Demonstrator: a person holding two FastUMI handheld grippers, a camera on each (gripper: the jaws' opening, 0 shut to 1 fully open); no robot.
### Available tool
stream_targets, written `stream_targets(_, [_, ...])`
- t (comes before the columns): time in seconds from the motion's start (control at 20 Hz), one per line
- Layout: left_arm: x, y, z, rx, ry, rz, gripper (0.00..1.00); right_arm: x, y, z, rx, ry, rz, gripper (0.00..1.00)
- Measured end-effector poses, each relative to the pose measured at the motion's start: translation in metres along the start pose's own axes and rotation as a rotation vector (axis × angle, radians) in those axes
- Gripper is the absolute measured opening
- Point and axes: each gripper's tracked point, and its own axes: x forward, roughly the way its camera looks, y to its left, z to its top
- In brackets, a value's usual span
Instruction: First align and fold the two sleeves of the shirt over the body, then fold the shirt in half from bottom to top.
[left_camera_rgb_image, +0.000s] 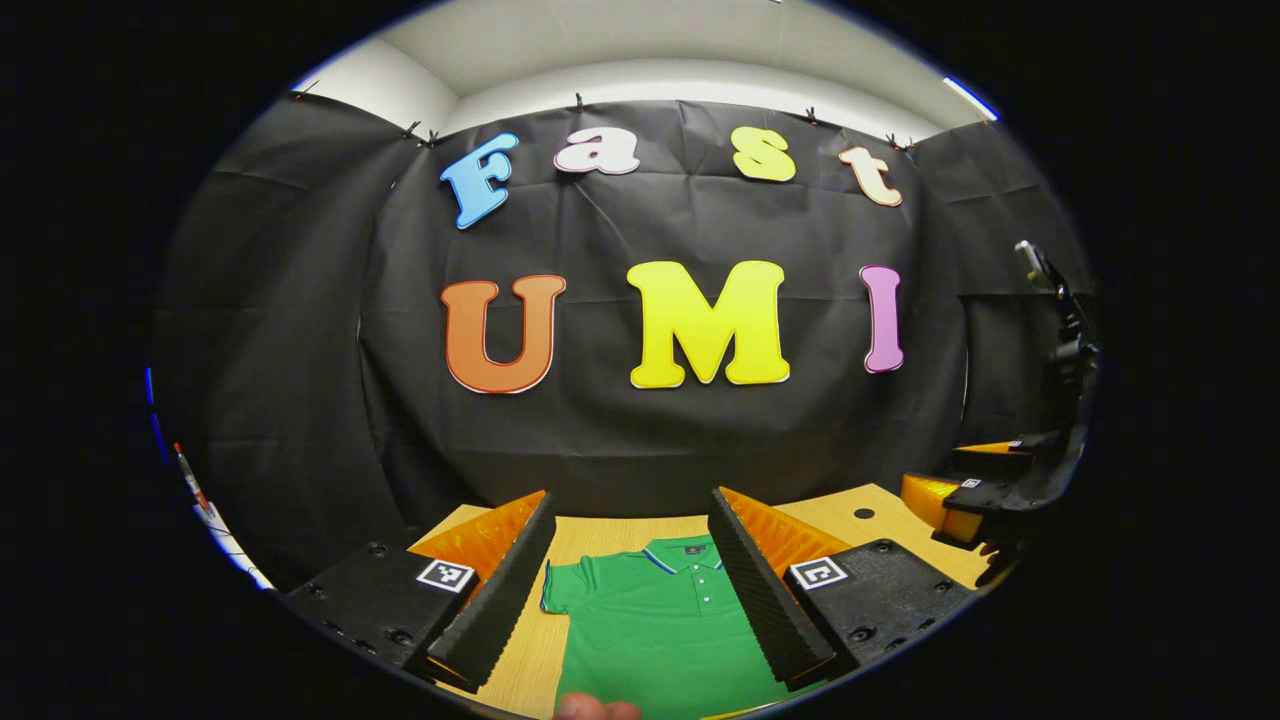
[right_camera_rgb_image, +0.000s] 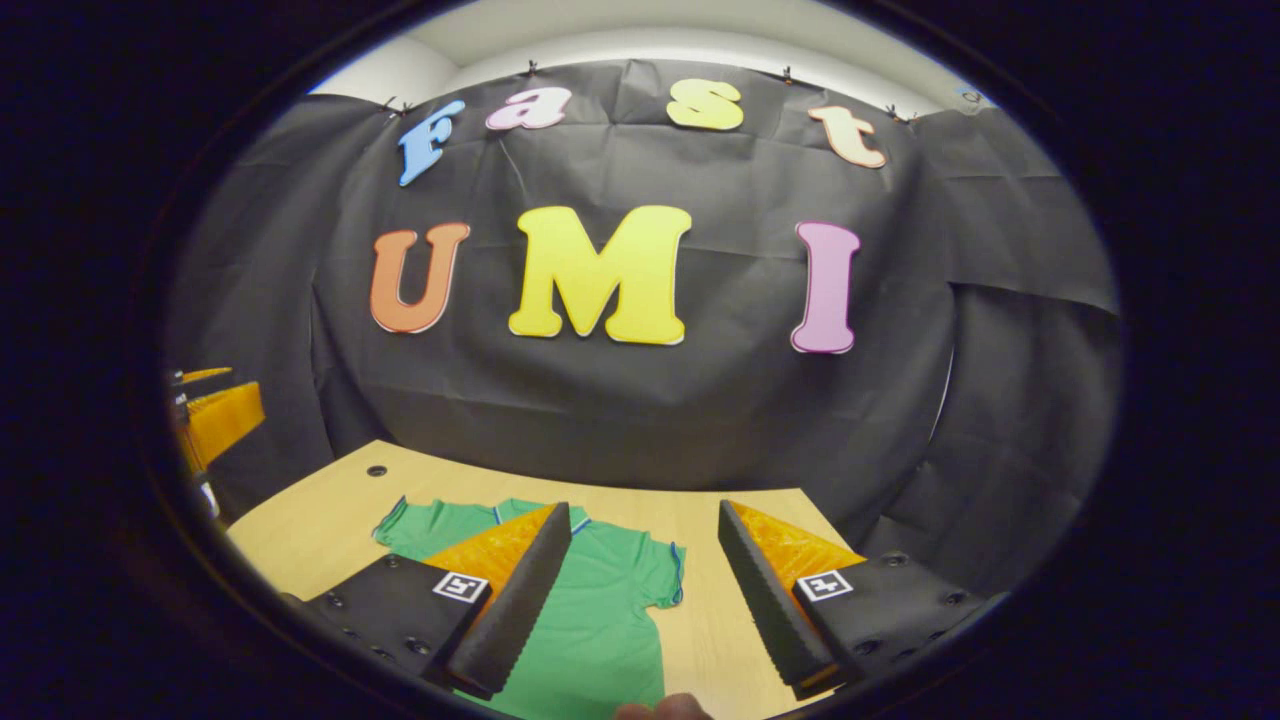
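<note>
Left gripper view looks down on a green polo shirt (left_camera_rgb_image: 655, 625) lying flat on the wooden worktop (left_camera_rgb_image: 850, 515) — collar toward the black cloth wall, hem toward the camera, so its long axis runs near to far. Both sleeves lie spread out. A small chest mark is too tiny to read. The left hand-held gripper (left_camera_rgb_image: 632, 585) hangs above it, fingers spread wide, holding nothing. The right hand-held gripper (right_camera_rgb_image: 645, 590) is likewise agape — over the shirt's sleeve (right_camera_rgb_image: 650, 575).

Black cloth wall (left_camera_rgb_image: 300, 330) clipped up under a white ceiling (left_camera_rgb_image: 620, 45), behind a light wooden table (right_camera_rgb_image: 300, 530).
</note>
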Motion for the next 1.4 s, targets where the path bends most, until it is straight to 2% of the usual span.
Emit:
stream_targets(0.25, [-0.008,-0.009,0.011,0.015,-0.003,0.005,0.99,0.043,-0.024,-0.031,0.011,0.075,0.006,0.96])
stream_targets(0.5, [-0.015,-0.003,0.013,0.048,0.006,0.056,0.98,0.09,-0.036,-0.065,0.015,0.171,0.041,0.94])
stream_targets(0.65, [-0.013,-0.002,0.005,0.034,0.033,0.081,0.98,0.118,-0.043,-0.084,0.016,0.225,0.044,0.94])
stream_targets(1.05, [-0.012,-0.004,-0.008,0.019,0.075,0.124,0.99,0.183,-0.043,-0.145,-0.059,0.341,0.079,0.96])
stream_targets(1.4, [-0.021,0.005,-0.026,0.032,0.135,0.145,0.98,0.233,-0.058,-0.205,0.033,0.475,0.007,0.96])
